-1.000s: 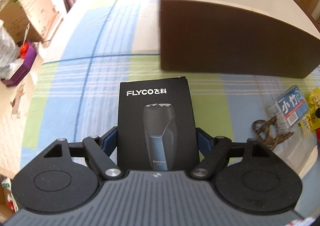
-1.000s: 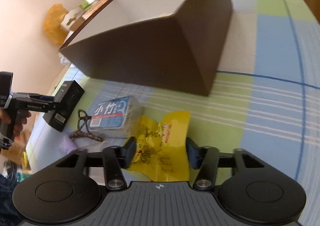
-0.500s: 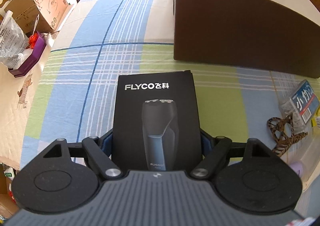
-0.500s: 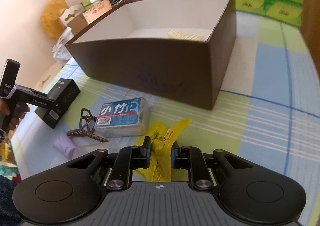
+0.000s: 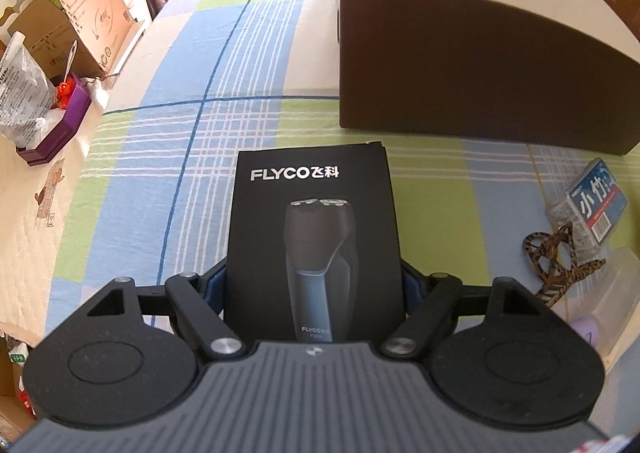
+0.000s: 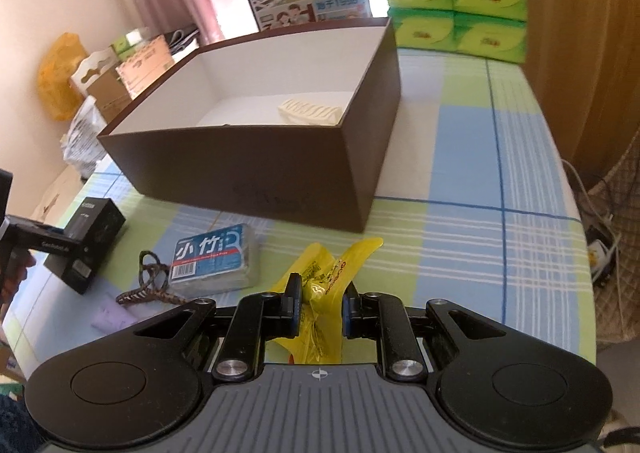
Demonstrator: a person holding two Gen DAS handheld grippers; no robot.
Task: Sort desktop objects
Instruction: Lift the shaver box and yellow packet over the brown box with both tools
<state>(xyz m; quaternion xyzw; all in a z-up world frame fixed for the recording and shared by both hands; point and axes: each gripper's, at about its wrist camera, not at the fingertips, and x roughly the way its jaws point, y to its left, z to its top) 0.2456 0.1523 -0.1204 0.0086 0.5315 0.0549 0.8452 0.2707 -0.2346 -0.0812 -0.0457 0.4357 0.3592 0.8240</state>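
Meanwhile, from the left wrist camera, the left claw (image 5: 314,285) stays clamped on the lower sides of the black FLYCO shaver box (image 5: 313,237), its blue pads pressed against the two long edges; over the last second the box has risen off the checked cloth of the desk (image 5: 168,181) and the brown storage box (image 5: 472,81) has slid a little further off, so the carry looks begun rather than finished. To the right lie the blue floss-pick pack (image 5: 596,209) and the leopard-print hair clip (image 5: 560,257), both untouched. From the right wrist camera, the right claw (image 6: 319,309) has narrowed from wide open to a close pinch on the yellow plastic packet (image 6: 324,293), which now bunches up between the pads and lifts clear of the cloth. Ahead, the brown storage box stands open with a cream comb-like item (image 6: 310,111) already inside at its far right corner. The shaver box shows at the left edge, held off the desk. Both hands seem loaded, so the next step is probably to bring each item over the rim and drop it in.
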